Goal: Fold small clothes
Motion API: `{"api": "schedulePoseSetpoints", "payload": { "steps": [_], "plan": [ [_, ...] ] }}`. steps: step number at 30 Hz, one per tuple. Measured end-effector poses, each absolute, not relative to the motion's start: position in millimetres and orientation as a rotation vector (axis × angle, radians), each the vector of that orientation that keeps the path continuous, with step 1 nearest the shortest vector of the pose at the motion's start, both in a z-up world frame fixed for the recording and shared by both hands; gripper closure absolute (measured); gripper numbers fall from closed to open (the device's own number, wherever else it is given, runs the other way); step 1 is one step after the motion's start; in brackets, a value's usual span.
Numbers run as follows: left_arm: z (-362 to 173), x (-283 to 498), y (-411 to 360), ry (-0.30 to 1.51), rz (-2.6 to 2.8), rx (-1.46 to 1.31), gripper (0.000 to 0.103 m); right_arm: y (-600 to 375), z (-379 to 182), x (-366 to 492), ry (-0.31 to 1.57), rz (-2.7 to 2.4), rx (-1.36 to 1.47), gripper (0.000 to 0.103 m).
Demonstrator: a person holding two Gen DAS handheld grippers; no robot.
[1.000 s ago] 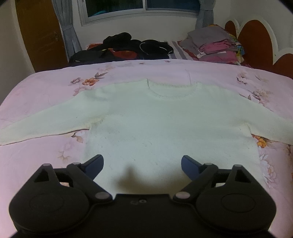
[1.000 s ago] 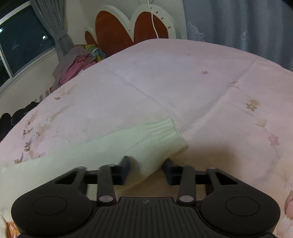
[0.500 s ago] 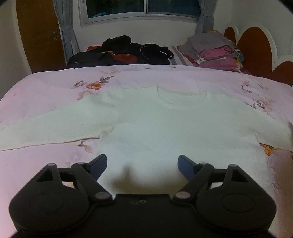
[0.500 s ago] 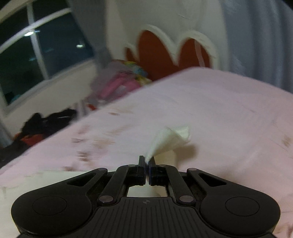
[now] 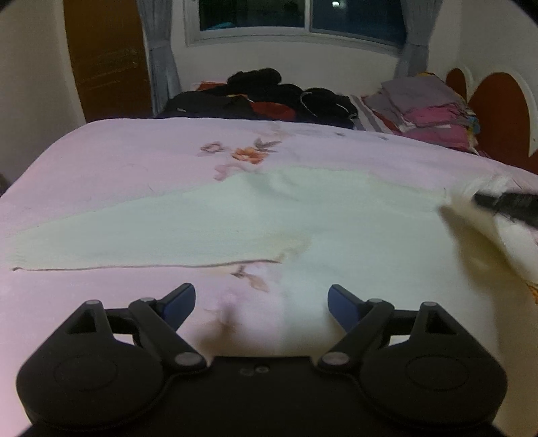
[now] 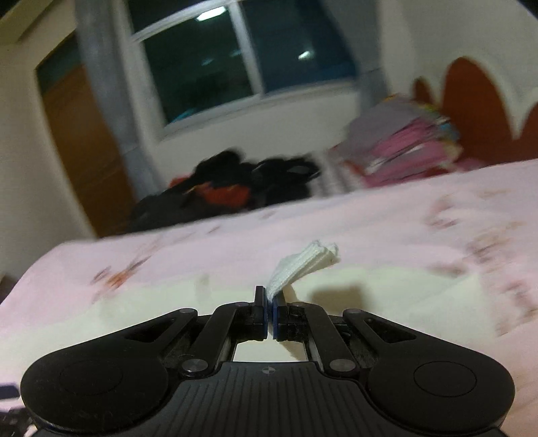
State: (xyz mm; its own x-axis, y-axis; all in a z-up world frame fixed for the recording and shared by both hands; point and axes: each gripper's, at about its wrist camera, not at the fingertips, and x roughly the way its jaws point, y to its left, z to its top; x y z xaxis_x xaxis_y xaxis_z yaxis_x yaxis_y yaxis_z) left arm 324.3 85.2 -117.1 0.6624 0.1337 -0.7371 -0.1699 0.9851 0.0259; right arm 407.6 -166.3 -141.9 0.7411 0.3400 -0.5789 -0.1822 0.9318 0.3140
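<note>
While pinched, cuff (image 6: pixel 304 265) between right tongs (image 6: pixel 270 311)

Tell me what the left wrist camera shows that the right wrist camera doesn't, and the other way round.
Only the left wrist view shows the left gripper, open over the bedspread, and the sweater's flat sleeve. Only the right wrist view shows the right gripper shut on the ribbed cuff. Both show the cream sweater, the dark clothes pile, the folded stack and the window.
</note>
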Motion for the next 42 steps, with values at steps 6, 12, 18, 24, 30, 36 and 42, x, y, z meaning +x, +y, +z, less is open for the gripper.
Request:
{"api": "schedulePoseSetpoints", "payload": {
  "steps": [6,12,18,24,30,36,42],
  "plan": [
    [-118.5,336.6,81.7,0.828,0.117,-0.058,0.018,-128.0,-176.5,412.1,0.793,0.388,0.247,0.1],
    [-125.2,360.5,52.5,0.849,-0.02,-0.101,0.016,-150.5,-157.3,391.6,0.718,0.39,0.266,0.014],
    [-153.2,397.0,27.5,0.914,-0.122,-0.178,0.029,-208.7,-158.1,369.0,0.718,0.223,0.147,0.015],
    [-183.1,420.1,19.3,0.933,-0.148,-0.241,0.052,-252.8,-182.8,351.4,0.782,0.088,0.134,0.015],
    [-187.3,422.7,13.8,0.909,-0.194,-0.277,0.093,-270.1,-191.3,344.4,0.81,0.032,0.124,0.015],
    [-155.5,422.6,19.7,0.795,-0.217,-0.338,0.096,-271.8,-204.4,355.0,0.832,-0.004,0.145,0.015],
    [-109.0,422.3,51.7,0.649,-0.192,-0.358,0.096,-270.3,-211.7,370.9,0.817,-0.033,0.13,0.031]
  ]
}}
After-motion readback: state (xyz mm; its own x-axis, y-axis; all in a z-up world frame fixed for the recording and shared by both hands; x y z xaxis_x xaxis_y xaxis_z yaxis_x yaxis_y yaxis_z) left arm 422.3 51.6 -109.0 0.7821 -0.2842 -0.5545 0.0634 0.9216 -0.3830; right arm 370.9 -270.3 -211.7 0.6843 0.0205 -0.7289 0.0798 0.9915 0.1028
